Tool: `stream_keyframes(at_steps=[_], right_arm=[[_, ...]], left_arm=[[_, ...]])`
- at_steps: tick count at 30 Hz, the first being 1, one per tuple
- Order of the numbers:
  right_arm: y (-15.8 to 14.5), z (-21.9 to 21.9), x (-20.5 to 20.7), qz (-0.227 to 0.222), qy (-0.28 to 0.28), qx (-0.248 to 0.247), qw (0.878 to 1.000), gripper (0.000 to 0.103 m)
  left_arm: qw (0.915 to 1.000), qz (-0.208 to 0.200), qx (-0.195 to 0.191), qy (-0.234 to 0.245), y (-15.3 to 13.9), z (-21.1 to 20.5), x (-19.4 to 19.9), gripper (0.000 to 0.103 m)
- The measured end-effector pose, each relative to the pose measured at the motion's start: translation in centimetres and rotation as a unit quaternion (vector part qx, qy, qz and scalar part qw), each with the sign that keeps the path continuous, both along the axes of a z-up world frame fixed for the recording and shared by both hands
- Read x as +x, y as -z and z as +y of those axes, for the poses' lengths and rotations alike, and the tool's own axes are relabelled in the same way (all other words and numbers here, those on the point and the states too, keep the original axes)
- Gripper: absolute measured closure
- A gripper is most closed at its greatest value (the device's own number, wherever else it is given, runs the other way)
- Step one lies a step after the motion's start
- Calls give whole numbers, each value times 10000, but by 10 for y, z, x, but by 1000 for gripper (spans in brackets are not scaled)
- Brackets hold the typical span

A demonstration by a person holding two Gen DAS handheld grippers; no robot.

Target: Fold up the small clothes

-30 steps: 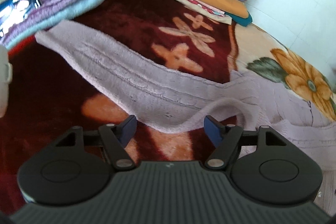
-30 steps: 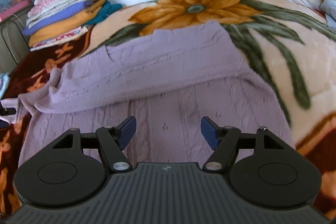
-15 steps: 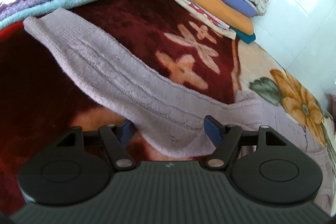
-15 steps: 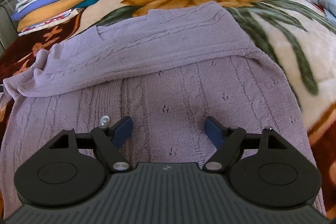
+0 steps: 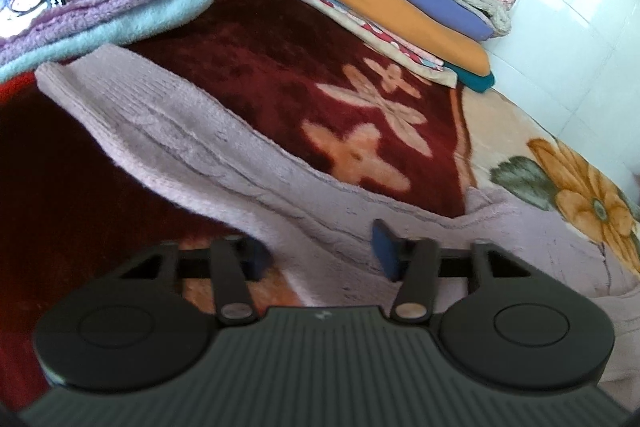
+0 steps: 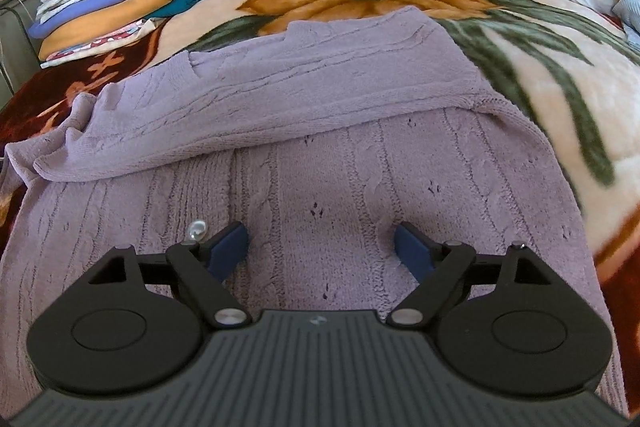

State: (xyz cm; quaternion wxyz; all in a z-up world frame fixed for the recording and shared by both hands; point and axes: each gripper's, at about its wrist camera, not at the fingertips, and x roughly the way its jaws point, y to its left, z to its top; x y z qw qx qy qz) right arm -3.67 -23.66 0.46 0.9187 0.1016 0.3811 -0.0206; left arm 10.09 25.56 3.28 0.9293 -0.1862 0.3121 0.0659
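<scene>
The lilac sweater lies spread on the bed's flowered blanket, one sleeve folded across its body just ahead of the right tongs. Those tongs hang over the knit, their jaws spreading wider with nothing between them. The left tongs are closing, with the other sleeve running between the pads and stretching away ahead; I cannot tell whether they pinch it yet.

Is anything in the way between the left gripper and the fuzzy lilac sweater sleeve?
Nothing visible is. The lilac knitted sweater's sleeve already lies between the closing jaws of the left gripper, on the dark red flowered blanket. The folded towels sit farther off, past the cuff.
</scene>
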Motion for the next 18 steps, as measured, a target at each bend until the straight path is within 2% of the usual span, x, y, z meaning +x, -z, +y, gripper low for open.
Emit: stream_keyframes(at_steps=[1, 4, 18], right_arm=[[0, 0, 0, -11, 1, 9, 10000, 16], [0, 0, -2, -41, -3, 26, 10000, 15], [-12, -11, -11, -188, 99, 502, 9985, 15]], left_arm=[[10000, -8, 0, -9, 1, 2, 0, 85], [9998, -87, -198, -21, 2, 10, -2, 92], [9960, -882, 93, -117, -49, 7, -29, 93]])
